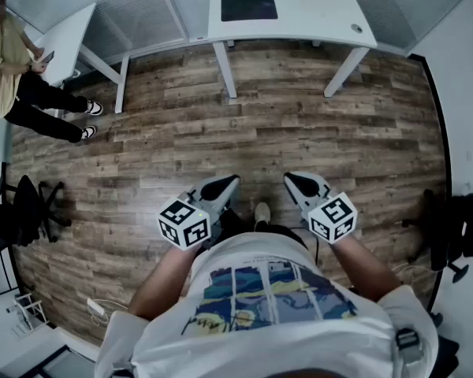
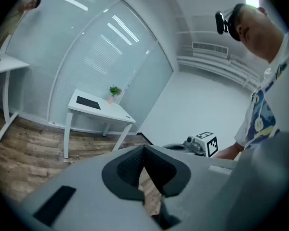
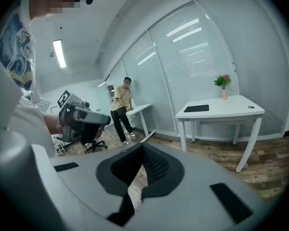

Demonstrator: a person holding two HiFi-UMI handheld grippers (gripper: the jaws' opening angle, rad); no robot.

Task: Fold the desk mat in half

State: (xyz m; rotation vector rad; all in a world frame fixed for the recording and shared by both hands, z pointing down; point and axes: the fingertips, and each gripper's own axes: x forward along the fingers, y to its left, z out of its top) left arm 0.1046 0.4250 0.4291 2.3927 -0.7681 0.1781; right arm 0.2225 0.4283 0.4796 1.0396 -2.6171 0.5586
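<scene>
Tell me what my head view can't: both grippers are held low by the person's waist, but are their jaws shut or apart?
Observer: The left gripper has its jaws together, with nothing between them.
Operator: And the other one?
Observer: The right gripper is shut too, and empty.
Operator: Is anything on the white desk besides the desk mat?
Observer: Yes, a small potted plant with green leaves stands at the back of the top, apart from the mat.
</scene>
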